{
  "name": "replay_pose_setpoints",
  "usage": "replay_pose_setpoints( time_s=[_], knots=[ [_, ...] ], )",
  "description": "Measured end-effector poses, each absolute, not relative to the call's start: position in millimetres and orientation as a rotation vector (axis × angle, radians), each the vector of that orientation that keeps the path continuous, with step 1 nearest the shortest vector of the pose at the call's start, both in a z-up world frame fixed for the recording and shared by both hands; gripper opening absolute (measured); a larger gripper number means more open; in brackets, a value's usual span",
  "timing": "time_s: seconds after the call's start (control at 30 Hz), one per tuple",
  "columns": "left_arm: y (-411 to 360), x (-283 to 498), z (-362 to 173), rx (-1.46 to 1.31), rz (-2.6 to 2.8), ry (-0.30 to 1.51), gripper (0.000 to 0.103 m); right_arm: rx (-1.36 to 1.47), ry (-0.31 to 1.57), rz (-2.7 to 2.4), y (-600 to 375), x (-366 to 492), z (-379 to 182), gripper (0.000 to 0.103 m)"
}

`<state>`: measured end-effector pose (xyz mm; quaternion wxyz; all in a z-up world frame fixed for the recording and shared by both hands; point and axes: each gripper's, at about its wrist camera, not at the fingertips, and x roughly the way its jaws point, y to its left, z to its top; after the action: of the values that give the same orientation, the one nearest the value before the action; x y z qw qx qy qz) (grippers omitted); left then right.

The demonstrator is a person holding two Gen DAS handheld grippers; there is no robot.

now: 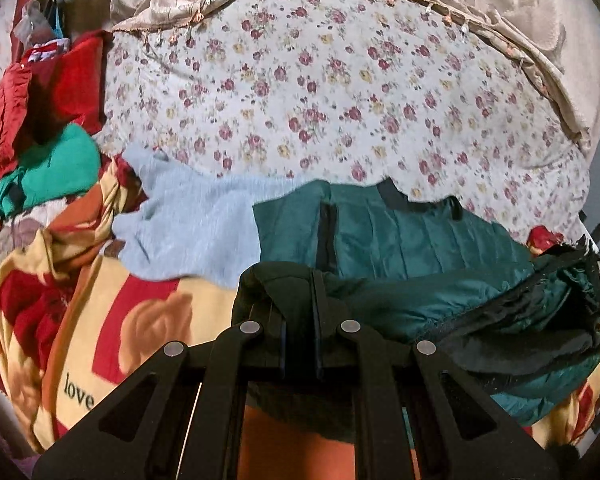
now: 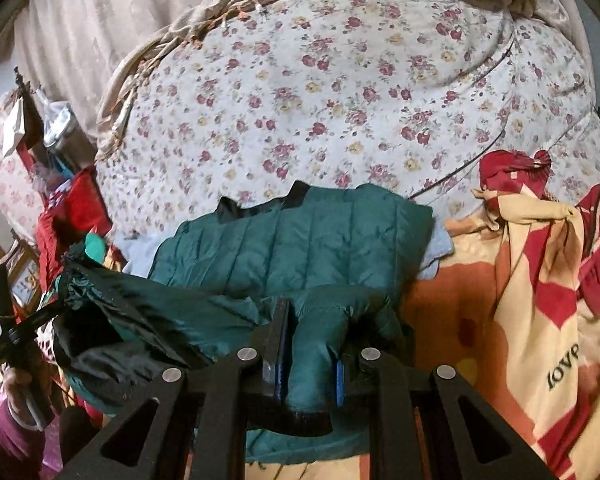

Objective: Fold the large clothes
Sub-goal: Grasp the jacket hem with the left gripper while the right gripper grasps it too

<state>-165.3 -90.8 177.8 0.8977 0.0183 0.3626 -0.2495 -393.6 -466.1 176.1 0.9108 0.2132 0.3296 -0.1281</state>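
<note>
A dark green quilted jacket (image 1: 412, 240) (image 2: 300, 240) with black trim lies across the near part of the bed, its lower part lifted and doubled toward me. My left gripper (image 1: 300, 304) is shut on a dark fold of the jacket's edge. My right gripper (image 2: 312, 344) is shut on a bunched green fold, which fills the gap between its blue pads (image 2: 281, 372). At the left edge of the right wrist view, the left gripper (image 2: 60, 276) and the hand holding it show, with the jacket's black lining hanging from it. A pale blue garment (image 1: 188, 224) lies under the jacket.
A floral bedsheet (image 1: 320, 80) covers the bed beyond the jacket, with a beige fringed cover (image 1: 520, 40) at its far edge. A yellow and red "love" blanket (image 1: 100, 340) (image 2: 520, 300) lies bunched near me. Red and green clothes (image 1: 48, 120) are piled at the left.
</note>
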Motion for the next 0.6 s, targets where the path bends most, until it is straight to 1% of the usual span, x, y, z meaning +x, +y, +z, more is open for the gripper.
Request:
replay_pose_setpoints(
  time_s=[0.47, 0.6],
  knots=[
    [-152.1, -91.9, 185.1, 0.039, -0.425, 0.718, 0.009, 0.459, 0.662, -0.342, -520.4, -321.6, 176.1, 0.016],
    [-171.3, -67.1, 178.4, 0.039, -0.393, 0.739, 0.009, 0.478, 0.674, -0.365, -537.2, -295.5, 168.9, 0.016]
  ],
)
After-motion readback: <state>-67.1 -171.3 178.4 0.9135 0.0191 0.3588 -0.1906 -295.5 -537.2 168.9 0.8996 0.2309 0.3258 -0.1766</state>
